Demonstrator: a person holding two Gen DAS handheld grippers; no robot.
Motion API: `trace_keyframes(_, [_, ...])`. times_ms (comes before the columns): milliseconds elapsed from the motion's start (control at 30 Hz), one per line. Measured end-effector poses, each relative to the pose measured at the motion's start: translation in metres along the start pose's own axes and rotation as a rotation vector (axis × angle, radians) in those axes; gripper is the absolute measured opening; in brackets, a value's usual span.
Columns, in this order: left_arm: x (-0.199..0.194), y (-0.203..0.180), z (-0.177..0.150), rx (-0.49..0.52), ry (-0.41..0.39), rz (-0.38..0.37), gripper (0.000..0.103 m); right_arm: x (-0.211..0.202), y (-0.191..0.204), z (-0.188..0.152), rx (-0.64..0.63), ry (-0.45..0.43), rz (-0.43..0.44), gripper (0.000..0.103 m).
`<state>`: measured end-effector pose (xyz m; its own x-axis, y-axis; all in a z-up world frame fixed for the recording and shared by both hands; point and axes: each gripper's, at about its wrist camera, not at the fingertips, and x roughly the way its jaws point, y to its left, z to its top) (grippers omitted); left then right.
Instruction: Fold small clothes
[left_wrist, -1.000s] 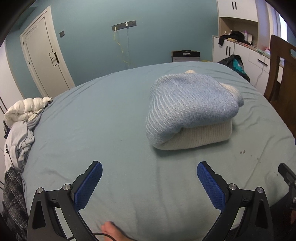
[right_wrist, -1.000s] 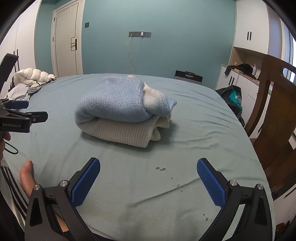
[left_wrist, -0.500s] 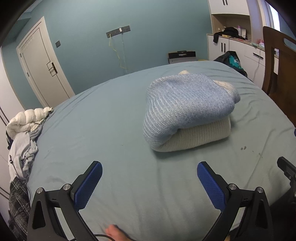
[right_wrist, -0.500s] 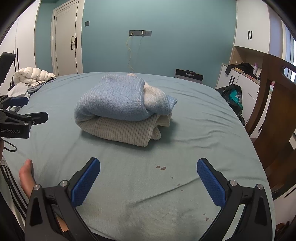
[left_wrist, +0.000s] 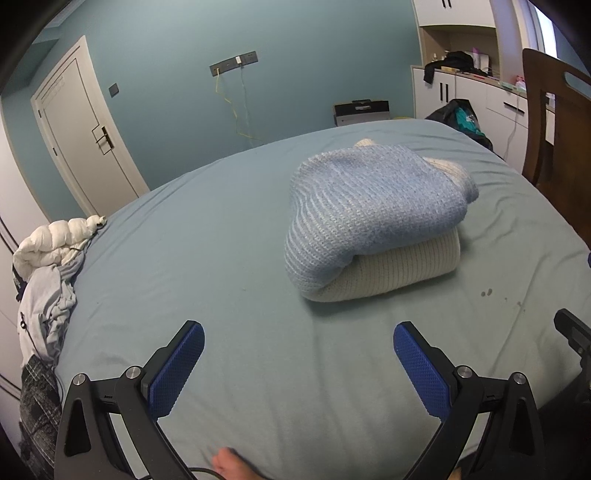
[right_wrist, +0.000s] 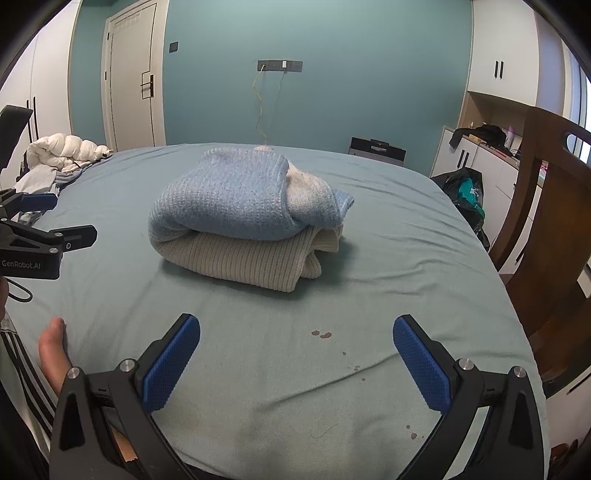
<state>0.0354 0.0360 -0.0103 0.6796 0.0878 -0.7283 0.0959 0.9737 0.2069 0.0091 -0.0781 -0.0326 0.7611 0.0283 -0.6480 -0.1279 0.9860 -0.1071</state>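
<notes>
Knitted and soft, the folded light-blue sweater (left_wrist: 373, 210) tops a folded cream ribbed sweater (left_wrist: 399, 266): light, floppy, best pinched at a folded edge. Left gripper (left_wrist: 295, 354) and right gripper (right_wrist: 295, 350) both gape wide, empty.

Soft, even daylight; sharp focus; dark, fisheye-bent edges.

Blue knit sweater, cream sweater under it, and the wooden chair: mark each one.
blue knit sweater (right_wrist: 229, 199), right wrist view, top face.
cream sweater (right_wrist: 243, 260), right wrist view, ribbed front fold.
wooden chair (right_wrist: 550, 206), right wrist view, backrest panel.
</notes>
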Motion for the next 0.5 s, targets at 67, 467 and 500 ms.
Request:
trace_keyframes(67, [0.0002, 0.0008, 0.0001, -0.002, 0.003, -0.002, 0.103, -0.0002, 0.0004, 0.0001, 0.001, 0.002, -0.001, 0.102])
trace_keyframes(467, [0.0010, 0.0043, 0.0009, 0.002, 0.000, -0.018, 0.103, -0.0015, 0.0026, 0.0006, -0.001, 0.004, -0.005, 0.102])
trace_keyframes(500, [0.0000, 0.0034, 0.0006, 0.006, -0.003, -0.017, 0.103, -0.0017, 0.0029, 0.0007, -0.002, 0.004, -0.006, 0.102])
